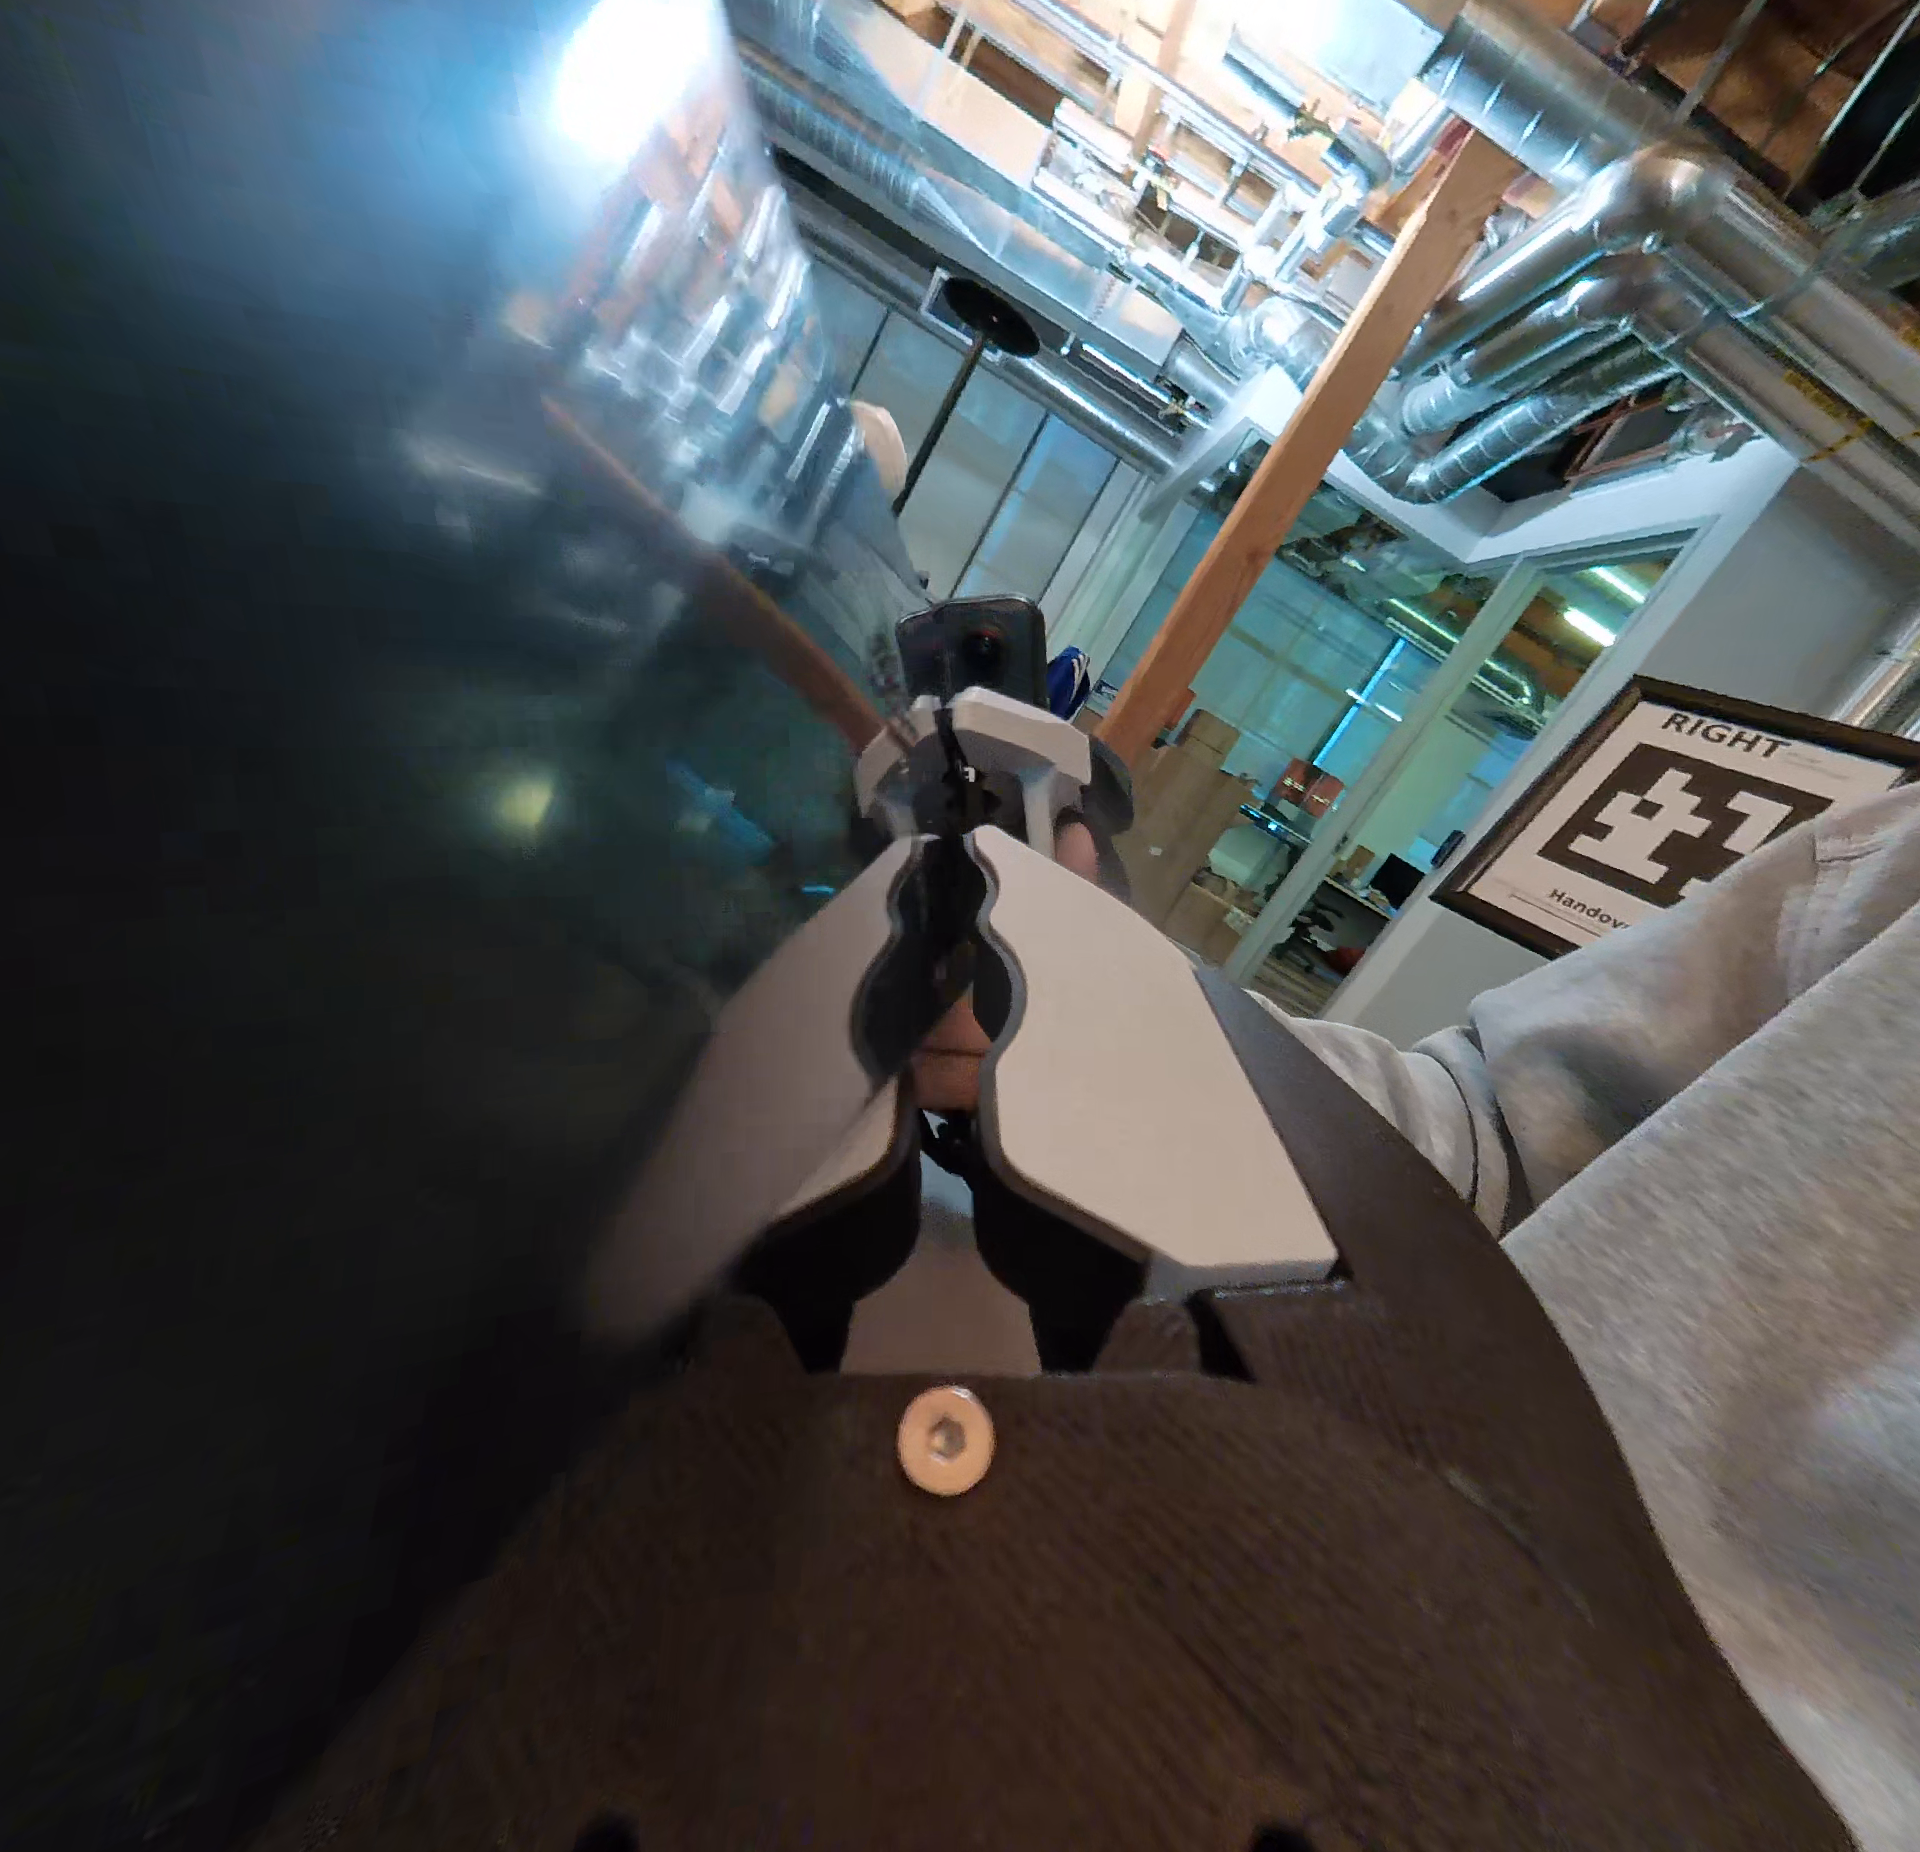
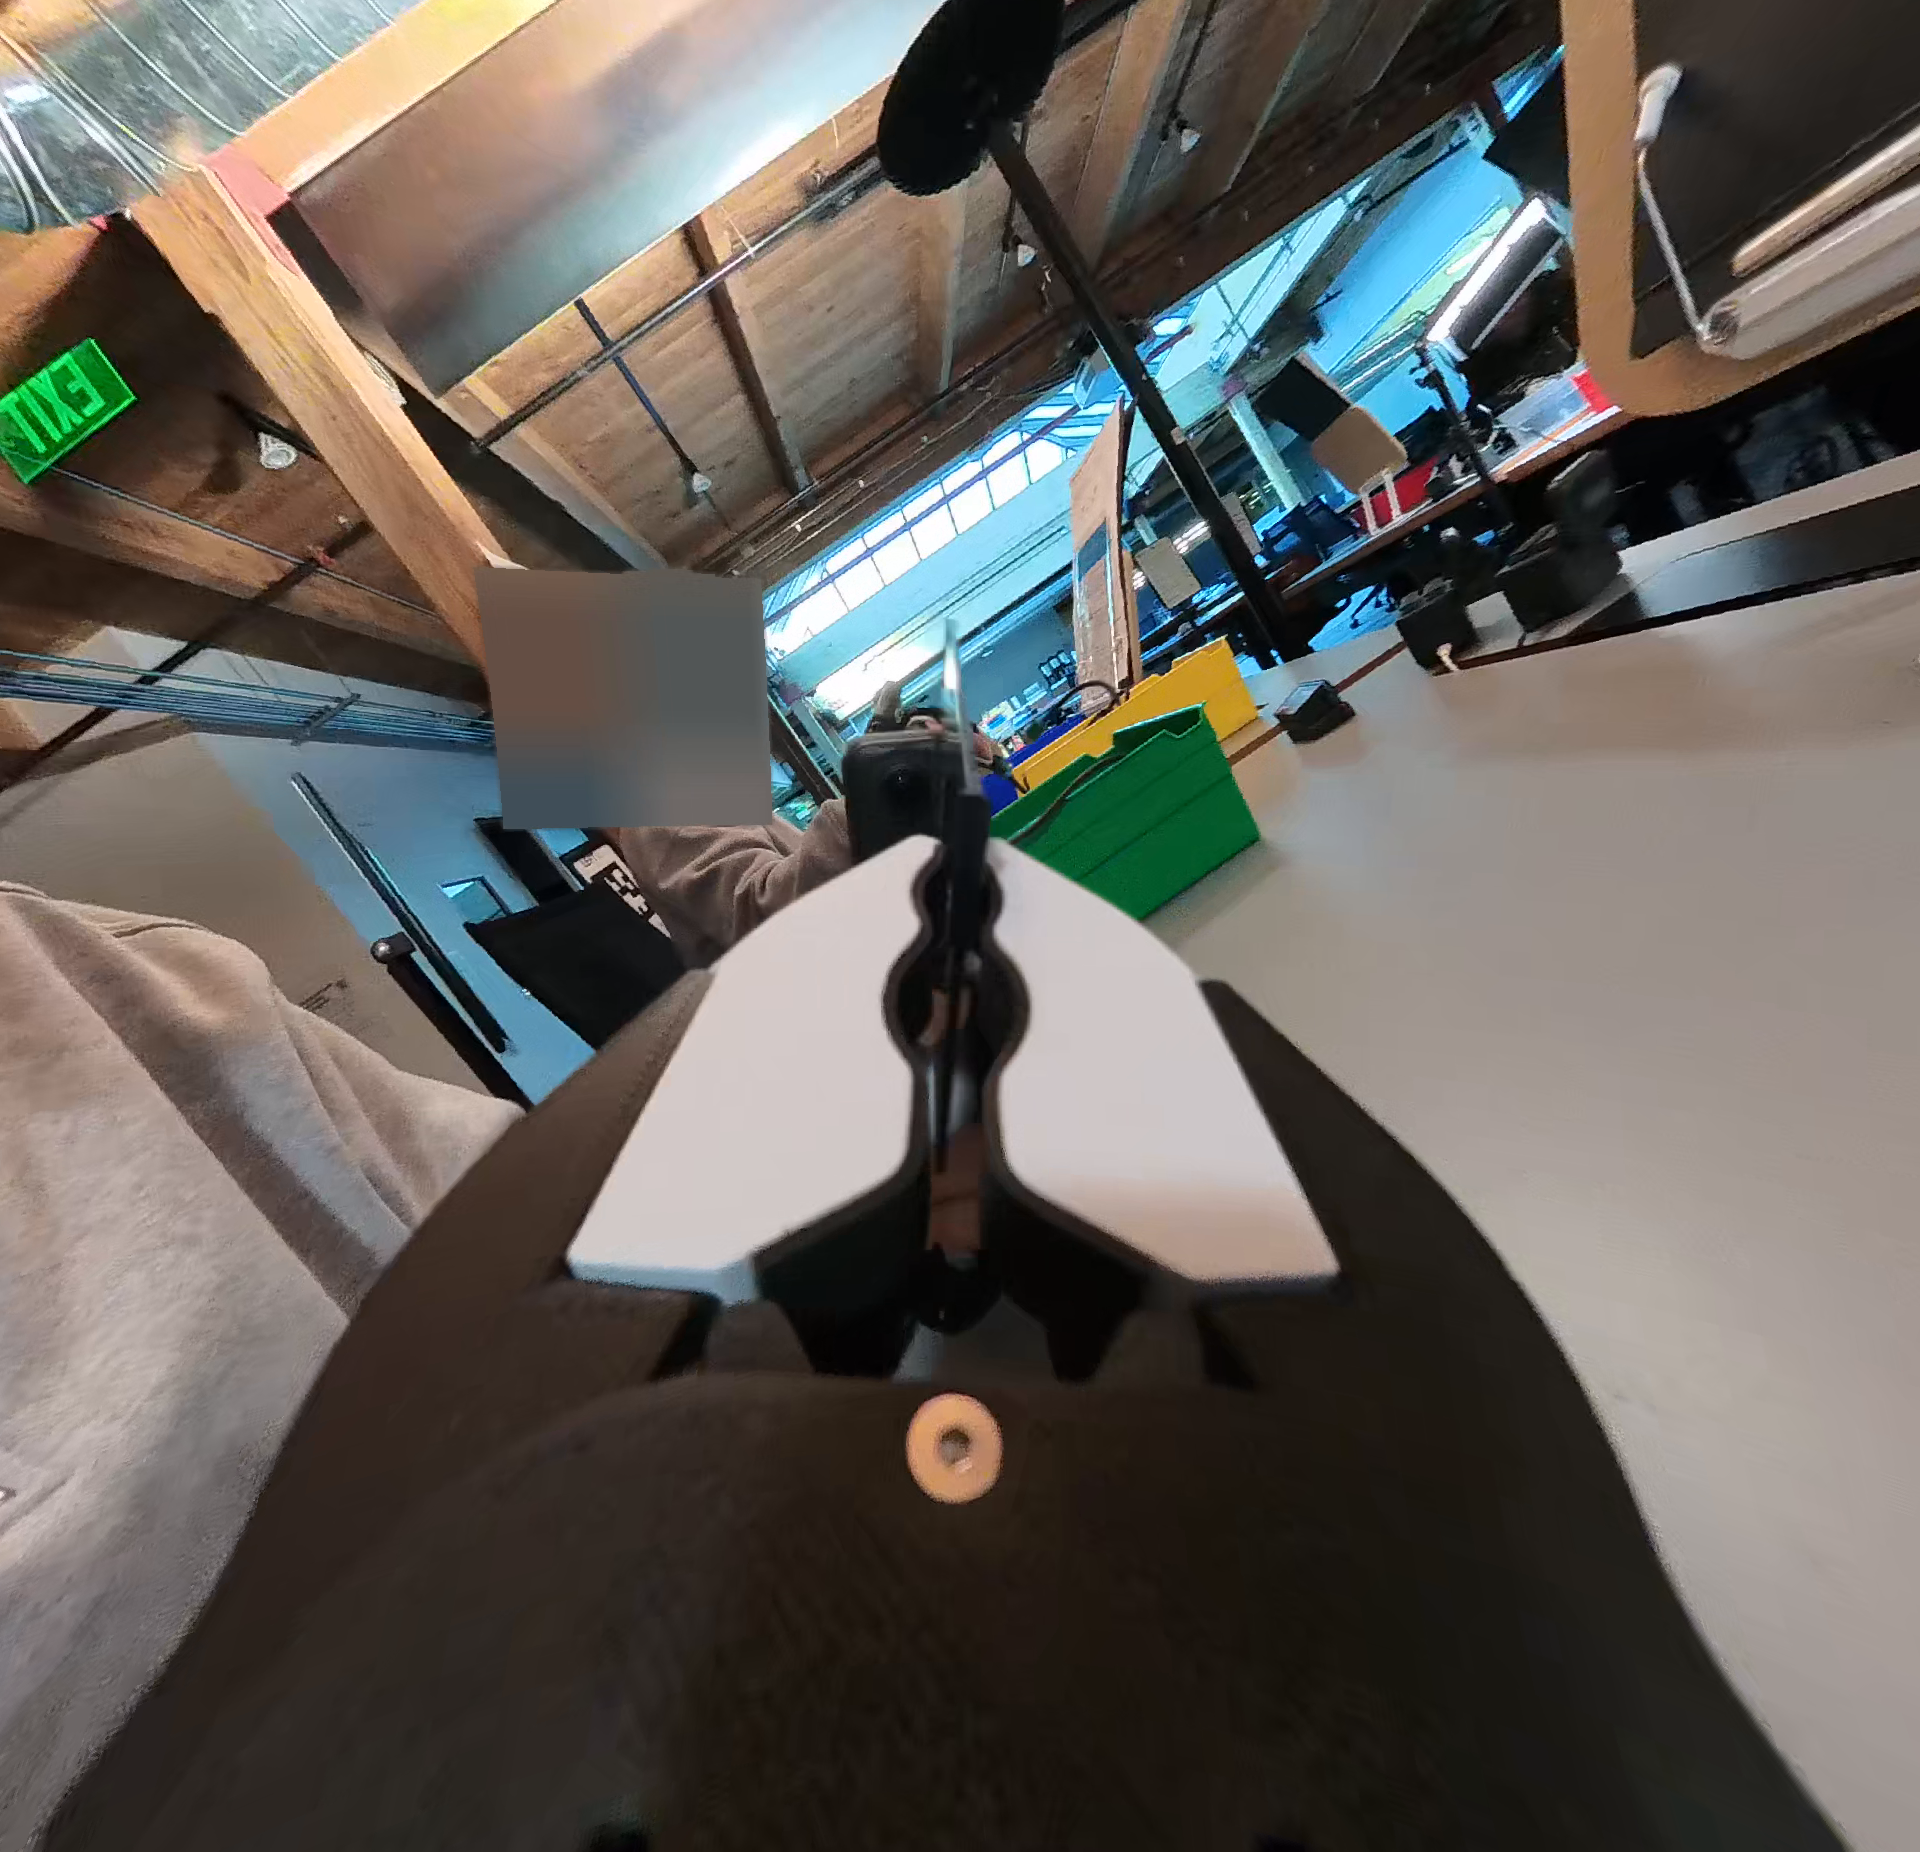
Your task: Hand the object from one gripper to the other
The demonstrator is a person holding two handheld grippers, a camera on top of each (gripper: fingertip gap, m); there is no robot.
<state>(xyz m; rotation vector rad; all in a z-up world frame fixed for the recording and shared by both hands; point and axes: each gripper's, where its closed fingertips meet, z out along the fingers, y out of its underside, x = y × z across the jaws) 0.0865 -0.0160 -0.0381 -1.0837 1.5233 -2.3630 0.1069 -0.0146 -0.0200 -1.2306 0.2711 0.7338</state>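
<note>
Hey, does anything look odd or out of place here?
Nothing looks spilled or damaged. The left gripper and right gripper both pinch the thin dark object at once, which fits a handover.

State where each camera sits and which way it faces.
Left wrist view: behind the left gripper, tilted up toward ceiling ducts, facing the right gripper; grey sleeve at right.
Right wrist view: behind the right gripper, looking back at the left gripper's camera over a white table; grey sleeve at left.
Shared: the thin black object both grippers close on, and a black disc on a pole.
</note>
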